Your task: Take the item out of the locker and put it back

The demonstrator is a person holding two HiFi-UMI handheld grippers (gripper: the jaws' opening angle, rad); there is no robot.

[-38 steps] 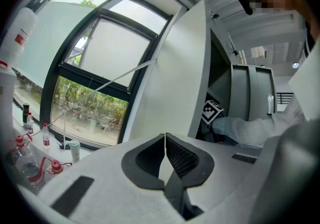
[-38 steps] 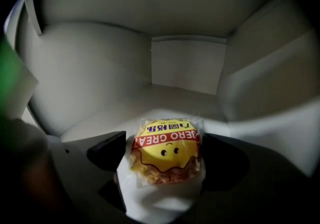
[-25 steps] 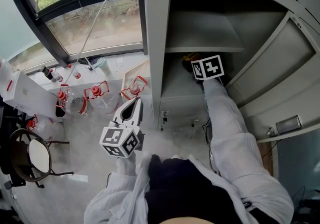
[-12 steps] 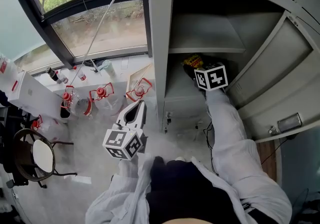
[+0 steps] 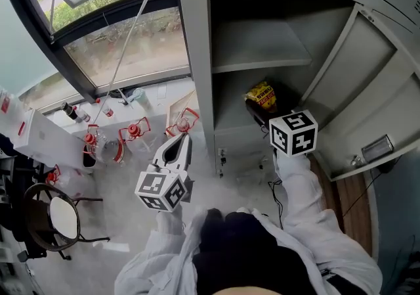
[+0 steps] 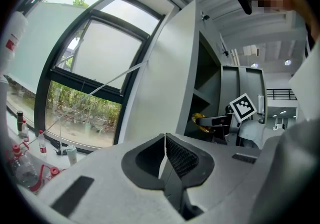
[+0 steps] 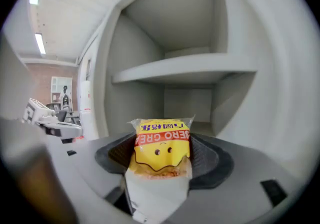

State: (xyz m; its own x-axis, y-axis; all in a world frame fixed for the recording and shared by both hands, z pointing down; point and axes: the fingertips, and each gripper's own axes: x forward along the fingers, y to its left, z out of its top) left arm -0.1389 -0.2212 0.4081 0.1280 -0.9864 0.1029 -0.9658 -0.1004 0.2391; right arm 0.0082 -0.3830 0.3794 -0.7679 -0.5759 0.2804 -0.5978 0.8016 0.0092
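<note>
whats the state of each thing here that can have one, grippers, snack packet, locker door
right gripper, shut on the snack packet
left gripper, shut, nothing between its jaws
snack packet, held upright between the right gripper's jaws
locker door, swung wide open

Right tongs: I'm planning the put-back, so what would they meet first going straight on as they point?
Probably the back wall under the shelf of the grey metal locker; the way there looks free, though depth is unclear.
</note>
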